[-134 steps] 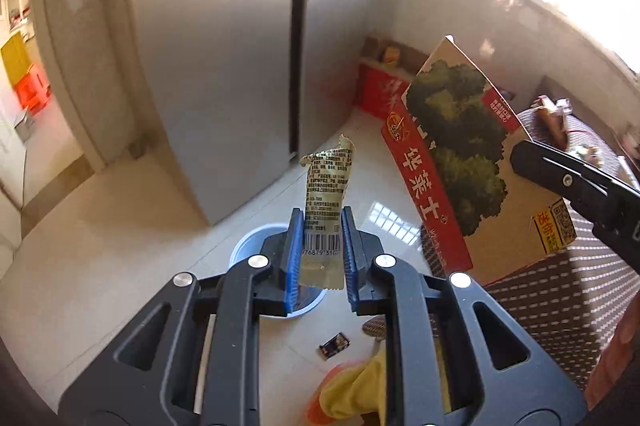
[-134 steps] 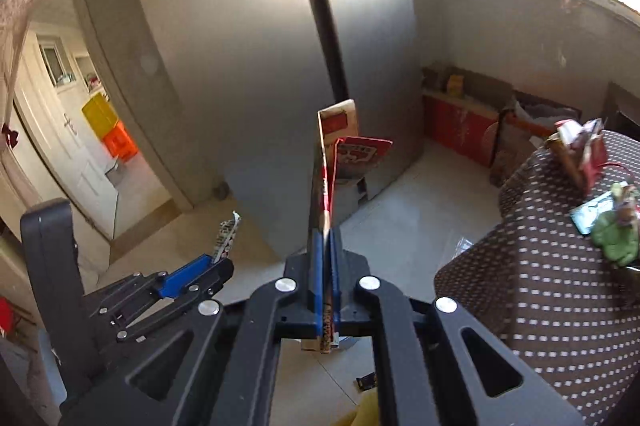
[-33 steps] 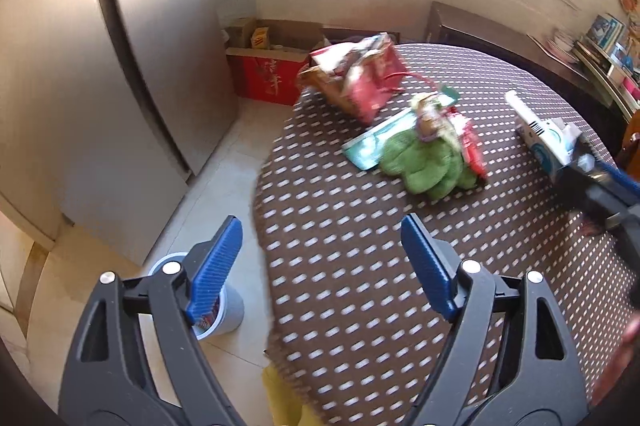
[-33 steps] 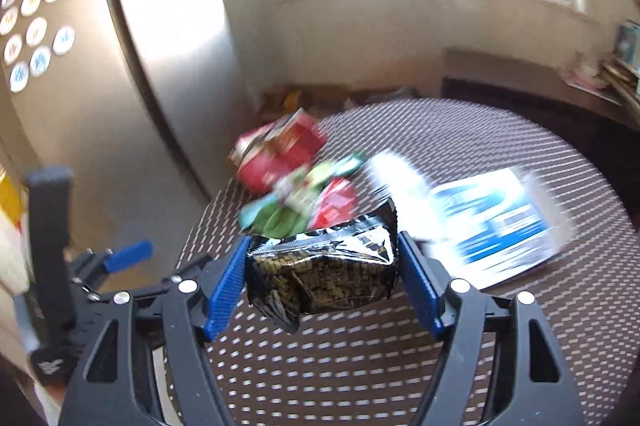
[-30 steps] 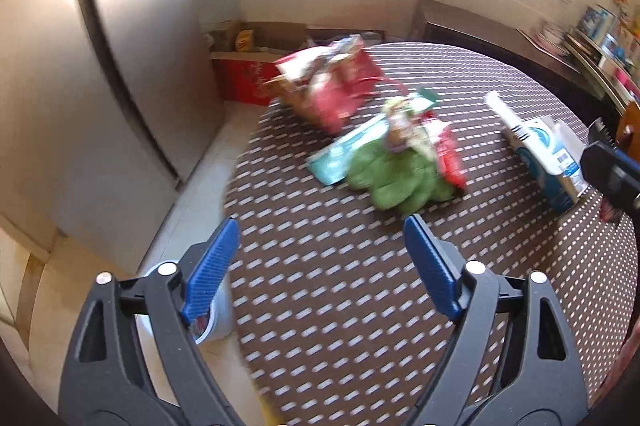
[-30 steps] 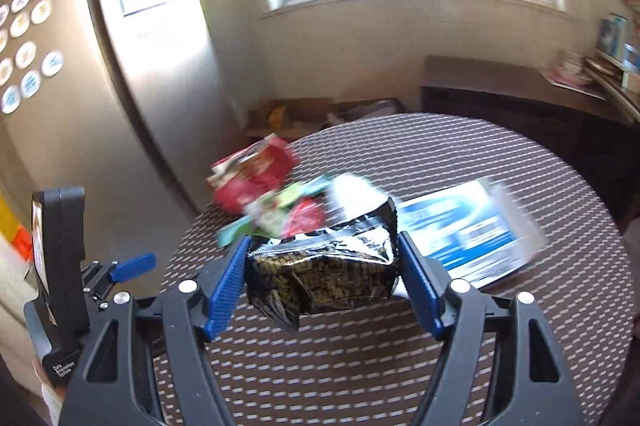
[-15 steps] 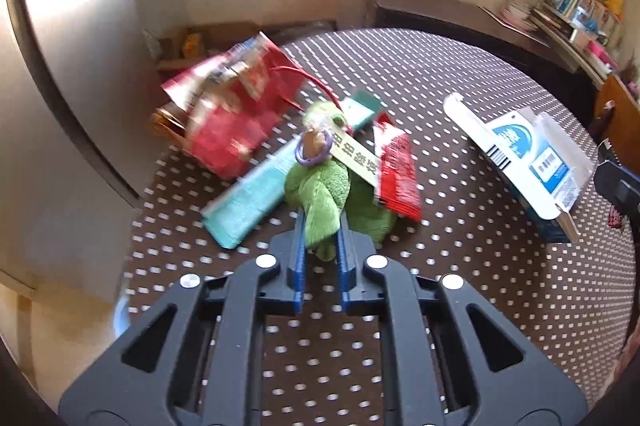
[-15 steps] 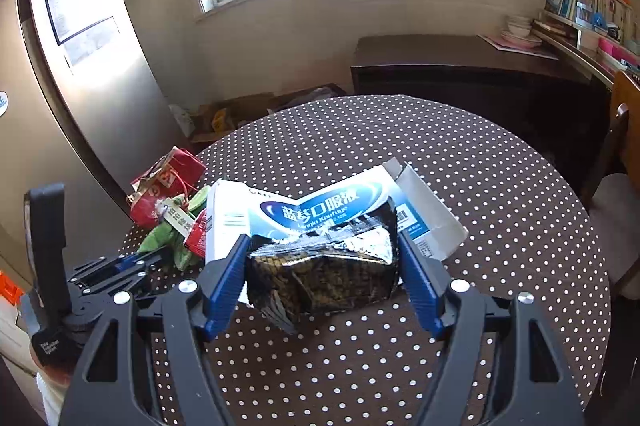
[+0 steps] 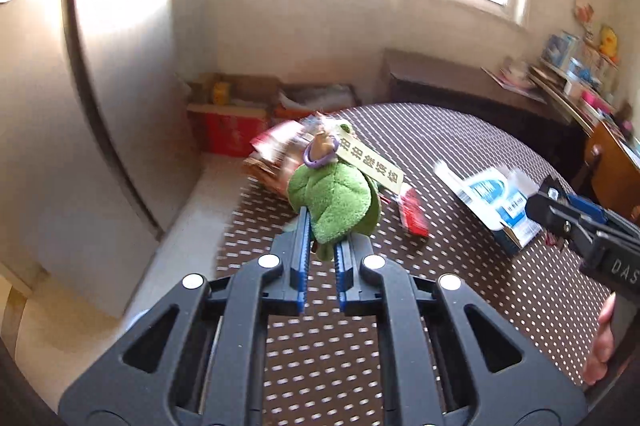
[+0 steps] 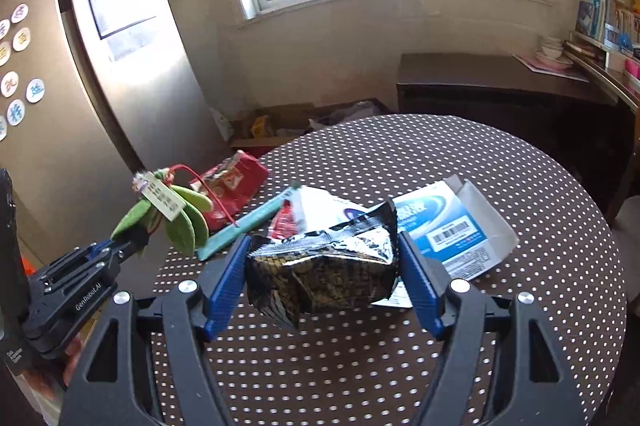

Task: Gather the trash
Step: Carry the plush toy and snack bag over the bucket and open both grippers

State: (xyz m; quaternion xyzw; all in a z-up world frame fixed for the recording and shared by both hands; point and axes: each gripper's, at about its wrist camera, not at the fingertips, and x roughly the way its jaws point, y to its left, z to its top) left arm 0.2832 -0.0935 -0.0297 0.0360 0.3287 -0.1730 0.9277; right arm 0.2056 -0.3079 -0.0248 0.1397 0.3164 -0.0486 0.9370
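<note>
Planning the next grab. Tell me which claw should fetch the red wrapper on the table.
Neither is free: the left claw grips the green plush, the right claw the black foil bag. Once emptied, left looks better placed: the red wrapper lies nearer its tips.

My left gripper (image 9: 321, 246), wide open over the dotted table (image 9: 500, 266) a second ago, has clamped onto the green plush toy (image 9: 334, 200) and lifted it off the cloth, tag dangling. Earlier it held a wrapper; my right gripper (image 10: 322, 266) has swapped a cardboard box for a crumpled foil bag (image 10: 322, 258).
</note>
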